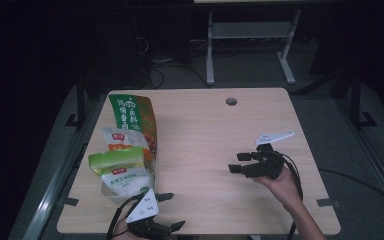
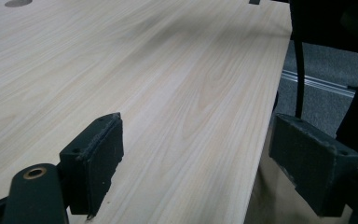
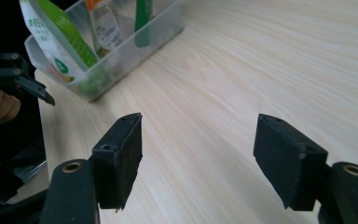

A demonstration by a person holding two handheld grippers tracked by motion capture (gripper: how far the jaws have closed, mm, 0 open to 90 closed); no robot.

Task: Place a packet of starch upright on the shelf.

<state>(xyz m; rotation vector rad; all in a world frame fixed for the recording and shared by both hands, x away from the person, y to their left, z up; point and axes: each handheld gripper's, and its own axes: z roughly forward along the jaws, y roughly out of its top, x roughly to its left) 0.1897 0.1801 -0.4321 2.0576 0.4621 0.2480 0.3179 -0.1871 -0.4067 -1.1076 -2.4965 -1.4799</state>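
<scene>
A clear plastic bin (image 1: pixel 111 192) stands at the table's left side, holding a tall green and orange bag (image 1: pixel 132 117), a white and orange pouch (image 1: pixel 122 139) and a green and white pouch (image 1: pixel 120 167). My left gripper (image 1: pixel 174 211) sits at the front edge just below the bin, pointing right. Its jaws are open with bare wood between them (image 2: pixel 200 158). My right gripper (image 1: pixel 235 163) hovers over the right half of the table and points left toward the bin (image 3: pixel 135 51). It is open and empty (image 3: pixel 198 158). The left gripper (image 3: pixel 14 74) shows beside the bin's near end.
The light wooden table (image 1: pixel 205 130) has a round cable hole (image 1: pixel 231 101) near its far edge. In the left gripper view the table edge (image 2: pixel 265 140) runs under the jaws, with grey floor beyond. A white desk frame (image 1: pixel 210 50) stands behind the table.
</scene>
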